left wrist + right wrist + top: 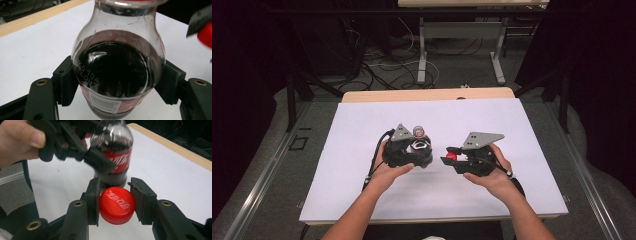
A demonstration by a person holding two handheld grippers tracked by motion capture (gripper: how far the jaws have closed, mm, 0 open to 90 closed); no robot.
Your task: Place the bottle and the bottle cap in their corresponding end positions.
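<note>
A small clear cola bottle (pixel 116 67) with dark drink and a red label stands held between the jaws of my left gripper (pixel 117 85), which is shut on its body. In the high view the left gripper (pixel 409 150) sits at mid table with the bottle's open neck (pixel 419 132) sticking up behind it. My right gripper (pixel 115 203) is shut on the red screw cap (pixel 117 205), held off the bottle. From above the cap (pixel 452 156) shows at the right gripper's (pixel 451 157) tips, just right of the bottle (pixel 116 155).
A white sheet (pixel 362 130) covers the wooden table (pixel 427 94). Beyond the far edge stand table legs (pixel 423 55) and loose cables (pixel 377 62) on a grey floor. Dark curtains close both sides.
</note>
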